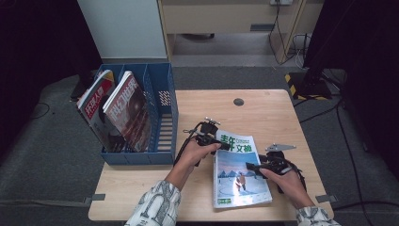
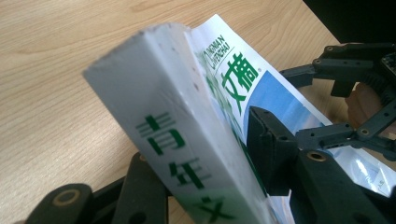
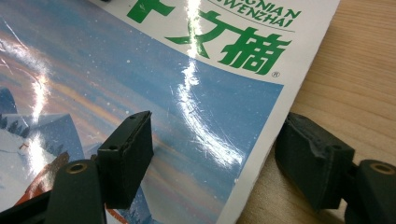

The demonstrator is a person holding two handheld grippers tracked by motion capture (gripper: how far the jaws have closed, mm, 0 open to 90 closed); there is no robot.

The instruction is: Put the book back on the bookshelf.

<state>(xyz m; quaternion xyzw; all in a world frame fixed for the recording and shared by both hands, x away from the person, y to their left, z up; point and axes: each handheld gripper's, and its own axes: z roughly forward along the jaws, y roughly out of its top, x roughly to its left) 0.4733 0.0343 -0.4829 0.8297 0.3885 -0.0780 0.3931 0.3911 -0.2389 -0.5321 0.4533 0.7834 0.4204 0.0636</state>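
My left gripper (image 1: 220,145) clamps the magazine (image 1: 240,172) spine to lift it; right gripper (image 1: 253,165) jaws straddle its edge, apart.

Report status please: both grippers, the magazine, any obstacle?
Left gripper clamps magazine spine, lifting it. Right gripper straddles its edge, open. Nothing in the way.

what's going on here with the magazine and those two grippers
A person at a wooden table works a green and white magazine with a gripper in each hand. The left gripper has its jaws around the magazine's top corner by the spine, lifting that end. The right gripper sits at the magazine's right edge, one jaw on the cover and one beside it on the table, not clamped. A blue file rack at the left holds two magazines.
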